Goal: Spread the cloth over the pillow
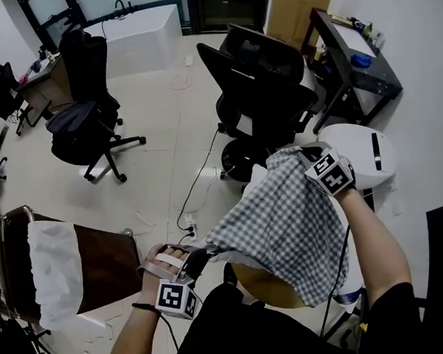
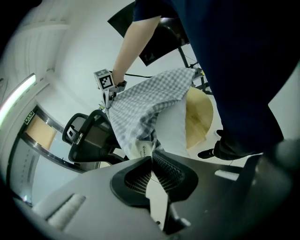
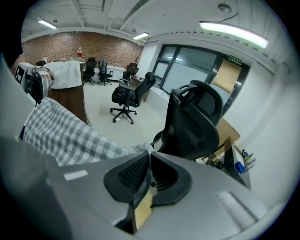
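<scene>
Our left tool (image 2: 151,157) is clamped shut on 1 corner of the checked cloth (image 1: 285,221), which hangs stretched over the white pillow (image 2: 176,124). Our right tool (image 3: 149,155) pinches the corner beyond the pillow. We judge the cloth light and limp, likely to sag, so the corners are the best hold.

The cloth (image 1: 285,221) stretches from the left gripper (image 1: 204,251) at its near left corner to the right gripper (image 1: 304,153) at its far right corner, over the pillow (image 2: 174,126). An office chair (image 1: 265,94) stands just behind; a second chair (image 1: 85,114) is well to the left.
</scene>
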A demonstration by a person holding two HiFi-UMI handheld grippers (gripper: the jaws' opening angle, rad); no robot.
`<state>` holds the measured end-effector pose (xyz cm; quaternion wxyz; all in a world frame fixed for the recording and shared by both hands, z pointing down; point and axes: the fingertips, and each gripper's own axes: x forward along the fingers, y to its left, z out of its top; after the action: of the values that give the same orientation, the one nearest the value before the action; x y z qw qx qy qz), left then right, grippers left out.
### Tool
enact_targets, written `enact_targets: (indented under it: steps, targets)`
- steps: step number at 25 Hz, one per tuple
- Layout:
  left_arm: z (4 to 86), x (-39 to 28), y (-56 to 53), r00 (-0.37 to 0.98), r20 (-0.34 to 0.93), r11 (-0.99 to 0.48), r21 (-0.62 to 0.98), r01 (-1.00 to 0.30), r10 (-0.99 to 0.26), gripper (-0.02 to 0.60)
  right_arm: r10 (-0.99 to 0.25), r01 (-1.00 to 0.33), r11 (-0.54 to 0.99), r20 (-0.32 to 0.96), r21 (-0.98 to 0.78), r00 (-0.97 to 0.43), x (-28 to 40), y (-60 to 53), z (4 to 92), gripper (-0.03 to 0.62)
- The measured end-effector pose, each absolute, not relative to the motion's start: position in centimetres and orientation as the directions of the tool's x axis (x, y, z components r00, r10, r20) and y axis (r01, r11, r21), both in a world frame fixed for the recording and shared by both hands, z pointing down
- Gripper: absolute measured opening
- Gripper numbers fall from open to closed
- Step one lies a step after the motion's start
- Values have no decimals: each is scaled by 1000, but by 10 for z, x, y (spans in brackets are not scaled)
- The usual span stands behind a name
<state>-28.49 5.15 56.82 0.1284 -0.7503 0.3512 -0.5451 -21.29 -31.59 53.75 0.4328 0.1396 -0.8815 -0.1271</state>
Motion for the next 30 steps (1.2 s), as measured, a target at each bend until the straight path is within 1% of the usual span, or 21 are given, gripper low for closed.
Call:
enact_targets:
  steps: [3,6,10,13,15,16,18,21,23,26,30]
  targets:
    - [588,-297,55,126,744,-729,-582,-360,-656,3,-355,-114,927,739,357,-573,-228,-316,561,18]
    - [605,-303,59,114,759,-739,-569,-360,-641,2,-341,-106,933,751,344,-565,-238,-315,581,18]
    - [637,-300,66,126,800,-773,-506,-383,-586,2,-317,-88,944,791,319,-523,-240,-310,614,20]
    - [665,-297,74,137,839,-804,-439,-402,-526,2,-274,-80,959,829,270,-487,-239,-305,640,21]
    - [675,-295,75,148,857,-818,-401,-413,-494,3,-245,-66,967,840,244,-483,-240,-301,650,34]
    - [676,-293,74,155,860,-820,-388,-421,-486,5,-238,-62,969,837,239,-493,-241,-300,649,55]
    - [673,-293,71,162,860,-819,-381,-429,-484,23,-234,-76,970,814,229,-532,-243,-299,639,120]
    - [662,-296,66,169,848,-805,-386,-450,-501,82,-241,-110,969,756,220,-609,-243,-298,607,149]
    - [646,-299,62,169,837,-786,-393,-478,-521,110,-253,-115,965,713,238,-654,-239,-298,580,150]
    - [628,-305,61,130,834,-766,-416,-490,-536,157,-275,-130,956,646,263,-712,-222,-291,539,155]
    - [601,-304,63,91,801,-717,-472,-513,-592,164,-287,-153,951,577,270,-765,-186,-269,494,155]
